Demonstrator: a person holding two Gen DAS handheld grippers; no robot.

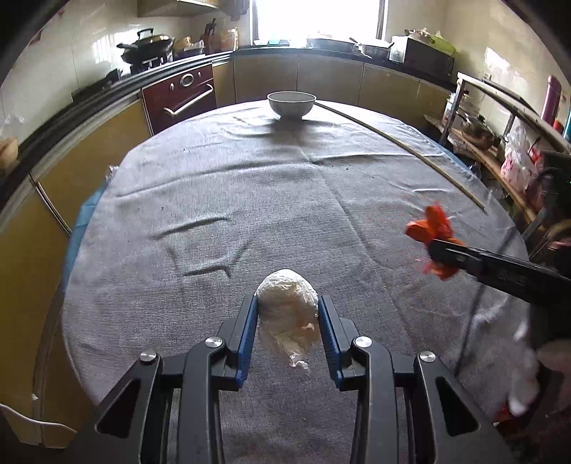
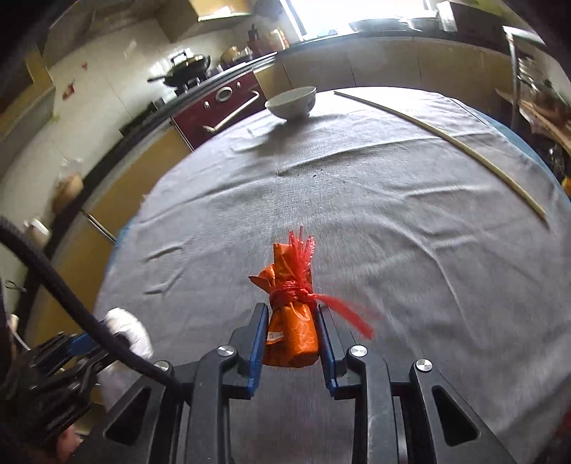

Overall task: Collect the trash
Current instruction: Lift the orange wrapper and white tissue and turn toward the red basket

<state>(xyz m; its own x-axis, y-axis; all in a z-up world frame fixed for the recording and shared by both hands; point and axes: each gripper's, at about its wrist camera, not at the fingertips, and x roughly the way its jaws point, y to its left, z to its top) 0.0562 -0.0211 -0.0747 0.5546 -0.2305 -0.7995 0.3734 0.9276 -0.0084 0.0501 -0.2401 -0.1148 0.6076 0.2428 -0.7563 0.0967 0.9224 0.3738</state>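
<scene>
— What does the surface look like, and the room around it?

— A round tabletop (image 1: pixel 249 200) under a wrinkled grey cloth (image 2: pixel 374 228), in a kitchen; yellow cabinets (image 1: pixel 328 80) run along the walls, a dark red oven (image 1: pixel 180 94) sits among them, a wok (image 1: pixel 146 44) stands on the stove, and a bright window (image 1: pixel 314 18) glares at the back; a thin pale stick (image 2: pixel 446 137) lies along the far right of the cloth.

— Any containers?

— One white bowl (image 1: pixel 291 104) at the far edge, upright; its inside I cannot make out.

— And the trash?

— The left hand-held gripper (image 1: pixel 287 314) is clamped on a white crumpled plastic wad (image 1: pixel 287 310), held above the cloth; the right hand-held gripper (image 2: pixel 292 321) is clamped on an orange wrapped packet (image 2: pixel 291 335) tied with red plastic strip (image 2: pixel 303 285), also off the cloth.
</scene>
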